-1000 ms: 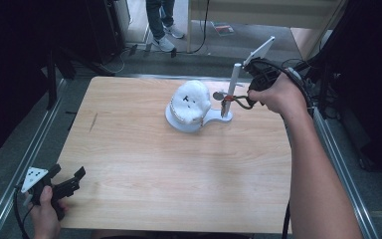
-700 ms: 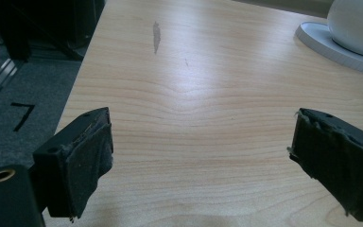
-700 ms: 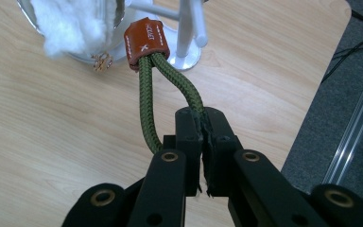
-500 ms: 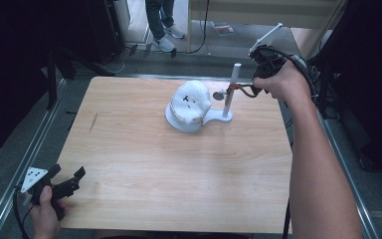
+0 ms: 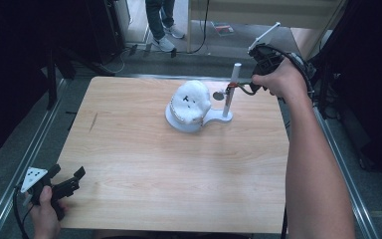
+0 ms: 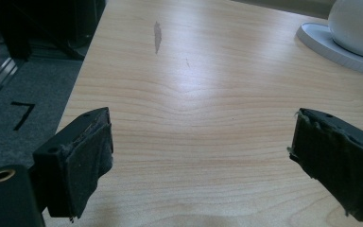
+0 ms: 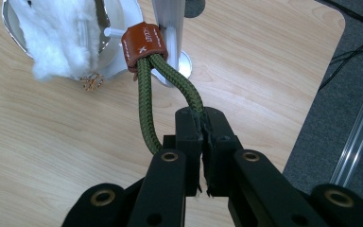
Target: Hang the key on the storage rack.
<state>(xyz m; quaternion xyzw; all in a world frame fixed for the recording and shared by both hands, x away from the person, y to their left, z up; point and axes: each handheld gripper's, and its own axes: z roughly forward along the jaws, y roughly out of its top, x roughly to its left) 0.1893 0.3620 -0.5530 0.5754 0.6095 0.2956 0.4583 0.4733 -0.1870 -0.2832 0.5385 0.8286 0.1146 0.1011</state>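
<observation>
Right tool point(image 7: 202, 124) clamped on green cord loop point(image 7: 168, 82), far strand behind white post point(image 7: 169, 19).

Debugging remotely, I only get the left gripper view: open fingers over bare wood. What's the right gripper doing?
Observer: The right gripper is shut on a green rope loop.
Operator: Where does the loop lead?
Observer: Its far end runs into a brown leather sleeve, right by a white post.
Operator: And the white dome at my top right?
Observer: That's a fluffy white thing sitting on the post's white base, on the far half of the table.
</observation>
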